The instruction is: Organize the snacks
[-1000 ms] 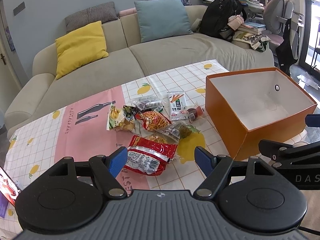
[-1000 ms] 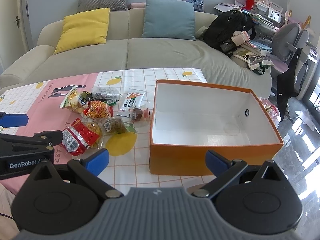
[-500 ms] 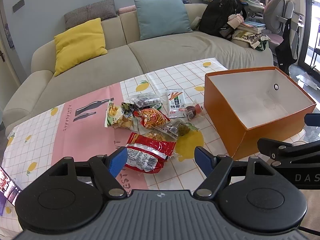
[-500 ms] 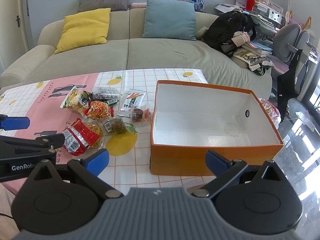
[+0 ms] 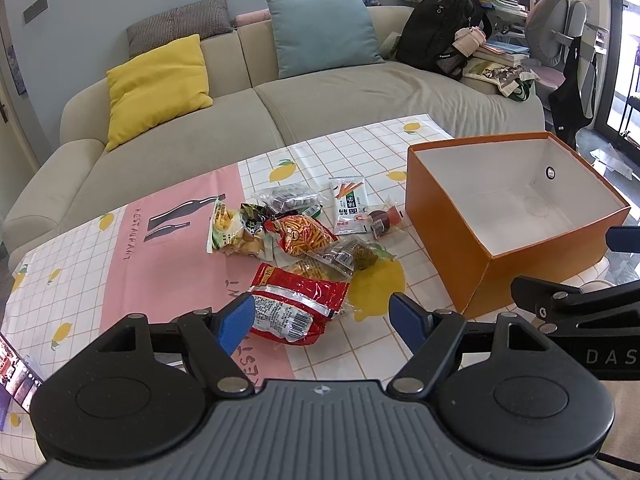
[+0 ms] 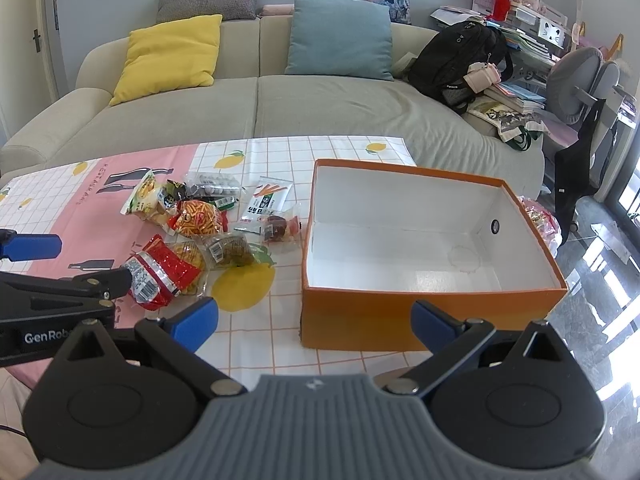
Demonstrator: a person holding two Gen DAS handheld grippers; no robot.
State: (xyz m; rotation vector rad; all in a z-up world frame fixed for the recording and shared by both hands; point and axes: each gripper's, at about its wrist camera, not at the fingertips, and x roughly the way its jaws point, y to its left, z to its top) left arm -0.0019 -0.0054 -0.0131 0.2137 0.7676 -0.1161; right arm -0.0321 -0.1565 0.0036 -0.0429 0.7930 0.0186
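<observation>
We are at the start of the first pick, by our reading: the orange box (image 6: 432, 312) stands empty on the bench (image 5: 168, 280), and every snack lies in a loose pile to the left of it. The left gripper (image 5: 320, 320) is spread wide and holds nothing, lined up on the red packet (image 5: 296, 304), the snack nearest us on that side of the box. The right gripper (image 6: 314, 324) is also spread and empty, sitting low in front of the box's near wall.

To do this well, we should bring the left gripper down so the two fingers straddle the packet across its narrow width, and pinch the crinkled body rather than the flat sealed edge, which would likely slip. The red packet overlaps a yellow-orange packet (image 5: 310, 270) behind it, so a straight lift should keep us from dragging the neighbour along.

The left wrist view shows the red packet framed between its own fingers and the barcode side facing us. The right wrist view gives what that one lacks: the whole white floor of the box, bare, and more packets (image 6: 540, 220) lying beyond the box's far right wall.
</observation>
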